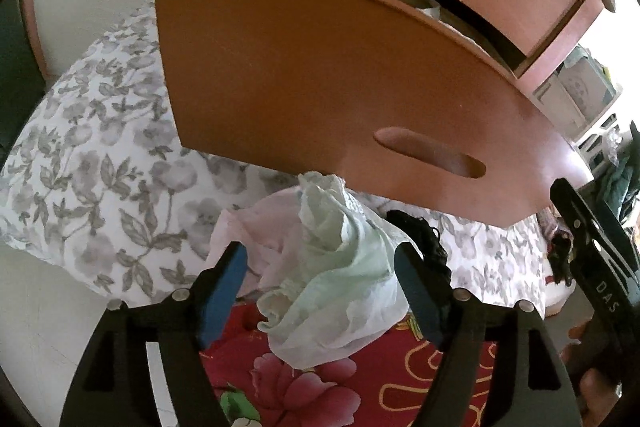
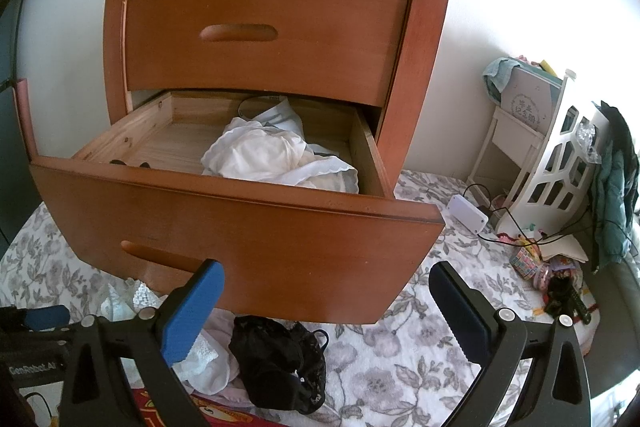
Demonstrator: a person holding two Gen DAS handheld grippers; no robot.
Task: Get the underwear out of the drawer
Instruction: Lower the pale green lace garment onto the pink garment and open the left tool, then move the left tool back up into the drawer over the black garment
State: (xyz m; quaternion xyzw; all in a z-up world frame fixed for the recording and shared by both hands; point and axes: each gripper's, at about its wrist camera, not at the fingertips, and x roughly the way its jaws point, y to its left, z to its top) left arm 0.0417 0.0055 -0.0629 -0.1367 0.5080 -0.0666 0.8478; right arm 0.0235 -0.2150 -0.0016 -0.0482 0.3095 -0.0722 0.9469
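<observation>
The lower drawer (image 2: 224, 211) of a brown wooden nightstand (image 2: 416, 75) is pulled out, and white underwear (image 2: 272, 155) lies bunched inside it. My right gripper (image 2: 326, 271) hangs open in front of the drawer's front panel, holding nothing. On the bed below lie black lace underwear (image 2: 276, 359) and a pale lace piece (image 2: 204, 359). In the left wrist view, my left gripper (image 1: 322, 255) is open just under the drawer front (image 1: 320, 87). Pale green underwear (image 1: 340, 287) lies between its blue pads, with a pink piece (image 1: 260, 227) behind and the black one (image 1: 432, 239) to the right.
A grey floral sheet (image 2: 400, 367) covers the bed, with a red flowered blanket (image 1: 320, 387) at the near edge. To the right stand a white shelf (image 2: 552, 163), a white box with cables (image 2: 468, 213), small clutter (image 2: 556, 271) and a teal jacket (image 2: 612, 195). The upper drawer (image 2: 260, 39) is closed.
</observation>
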